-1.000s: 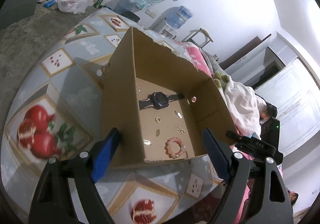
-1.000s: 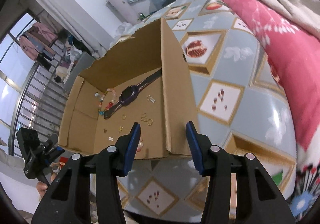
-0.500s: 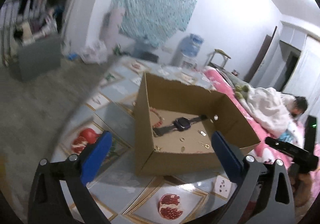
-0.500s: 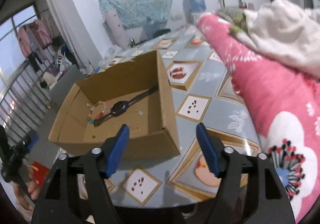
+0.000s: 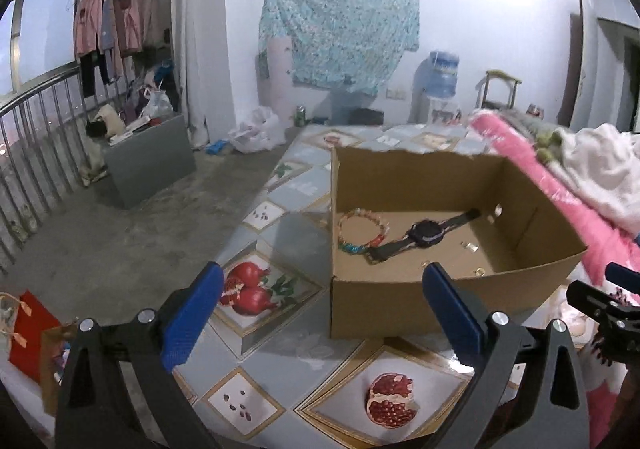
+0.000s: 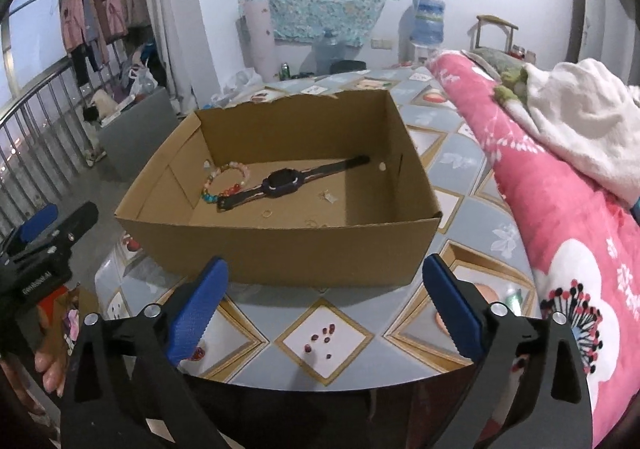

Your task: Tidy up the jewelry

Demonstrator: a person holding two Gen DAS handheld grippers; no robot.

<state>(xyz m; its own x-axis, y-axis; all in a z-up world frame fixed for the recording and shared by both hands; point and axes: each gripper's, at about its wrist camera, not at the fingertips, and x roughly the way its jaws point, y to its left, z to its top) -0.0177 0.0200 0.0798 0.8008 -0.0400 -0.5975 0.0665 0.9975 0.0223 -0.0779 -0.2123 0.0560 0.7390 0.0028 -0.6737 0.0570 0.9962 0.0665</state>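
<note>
An open cardboard box (image 6: 280, 249) (image 5: 400, 305) stands on a table with a fruit-print cloth (image 6: 324, 341). Inside lie a black wristwatch (image 6: 284, 183) (image 5: 426, 235), a multicoloured bead bracelet (image 6: 224, 185) (image 5: 360, 229), and several small rings and earrings (image 6: 266, 213) (image 5: 472, 247). My left gripper (image 5: 320, 313) is open and empty, in front of the box's near left corner. My right gripper (image 6: 324, 309) is open and empty, in front of the box's near wall. The left gripper also shows at the left edge of the right wrist view (image 6: 44, 245).
A pink floral blanket (image 6: 560, 209) and white cloth (image 6: 580, 121) lie right of the table. A grey cabinet (image 5: 148, 161), a railing (image 5: 32, 153), hanging clothes and a water dispenser (image 5: 440, 85) stand behind. A red bag (image 5: 28, 325) sits low at the left.
Both grippers have pulled back and dropped level from above the box to in front of it. The right gripper's jaws have opened wider.
</note>
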